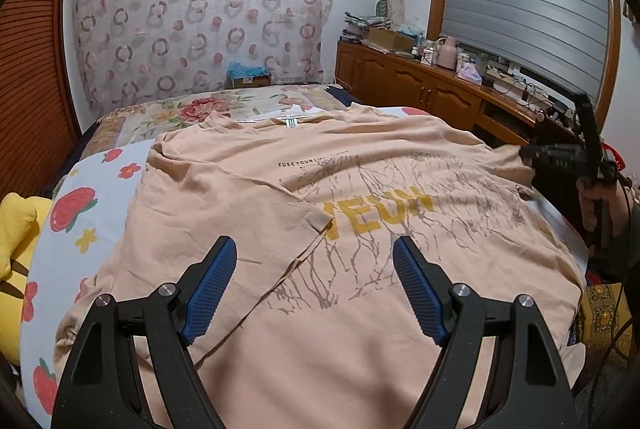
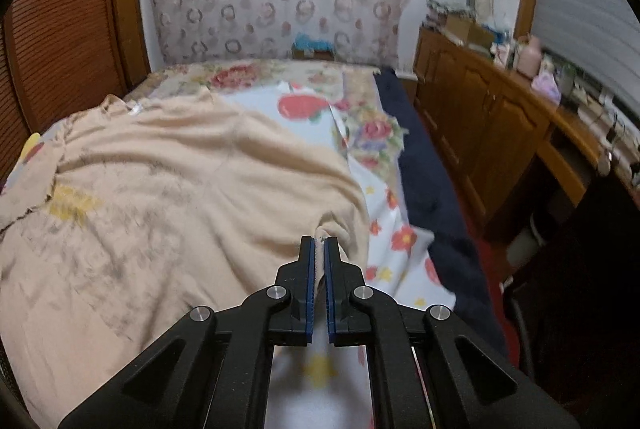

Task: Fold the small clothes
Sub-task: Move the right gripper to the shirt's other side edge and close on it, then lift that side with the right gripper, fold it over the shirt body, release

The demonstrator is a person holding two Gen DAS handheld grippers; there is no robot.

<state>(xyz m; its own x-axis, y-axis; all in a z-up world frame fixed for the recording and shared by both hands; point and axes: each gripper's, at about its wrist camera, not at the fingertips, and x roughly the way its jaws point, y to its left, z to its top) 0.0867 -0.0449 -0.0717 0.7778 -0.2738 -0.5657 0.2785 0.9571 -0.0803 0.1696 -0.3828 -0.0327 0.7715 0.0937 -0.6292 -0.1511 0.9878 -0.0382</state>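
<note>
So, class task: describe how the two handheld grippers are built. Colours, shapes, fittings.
Both match. The left gripper has two black plastic arms with angular cut-outs, silver round pivot bolts, and fingers faced with blue dotted pads. The right gripper shows the same black frame, silver bolts and blue pads. No markings or cables on the grippers are readable.

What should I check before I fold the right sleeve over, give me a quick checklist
1. Right gripper shut on the shirt: ok, fabric is pinched between its pads at the shirt's right edge.
2. Left gripper free: ok, jaws wide open above the shirt, holding nothing.
3. Left sleeve already folded in: ok, it lies across the print.
4. Only the shirt is pinched, not the sheet below: cannot tell.
5. Shirt lying flat: not ok, wrinkles run from the pinch and near the collar.
</note>
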